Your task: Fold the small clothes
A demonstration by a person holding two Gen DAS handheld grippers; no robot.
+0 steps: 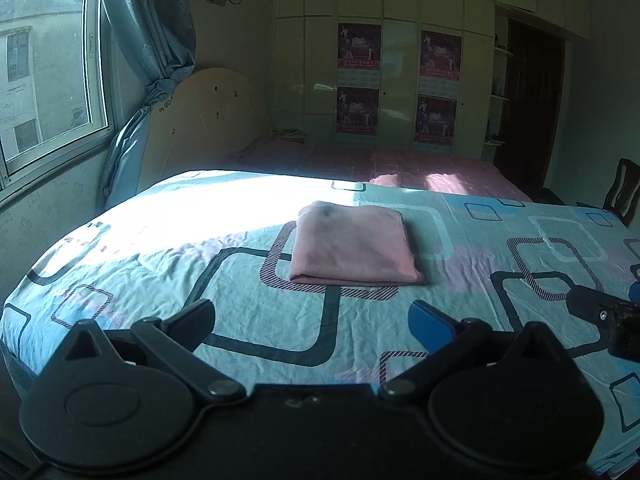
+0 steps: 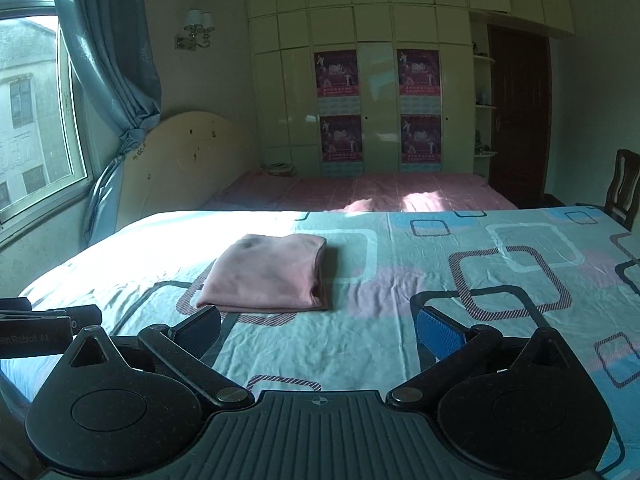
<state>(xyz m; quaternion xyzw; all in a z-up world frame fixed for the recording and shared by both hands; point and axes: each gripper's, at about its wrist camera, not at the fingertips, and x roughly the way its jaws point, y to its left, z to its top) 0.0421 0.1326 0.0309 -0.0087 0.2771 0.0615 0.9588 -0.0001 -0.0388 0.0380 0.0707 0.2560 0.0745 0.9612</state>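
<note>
Pink garment (image 1: 354,246): folded into a neat rectangle, lying flat on the bedsheet (image 1: 224,280), about midway across, nearer the far edge than the near one; fold edge facing the near side, layers showing along its right side (image 2: 320,276).
Contact: touched by neither tool, well apart from both.
Left gripper (image 1: 312,322): jaws spread wide, nothing between them, only the sheet below; black finger on the left, blue pad (image 1: 434,322) on the right; held above the near edge of the bed.
Right gripper (image 2: 318,330): jaws spread wide and empty, blue pad (image 2: 438,332) on the right finger; beside the left tool, its tip showing at the right border of the left view (image 1: 604,316).
Bedsheet pattern: light blue with dark, striped and white rounded squares, creased; strong sunlight on the far left corner.
Beyond the far edge: second bed with pink cover (image 2: 360,192), cream headboard (image 2: 188,160), wardrobe with four posters (image 2: 340,76).
Left side: window (image 1: 44,80) and blue curtain (image 1: 156,40).
Right side: dark door (image 2: 518,112), wooden chair (image 2: 624,184).
</note>
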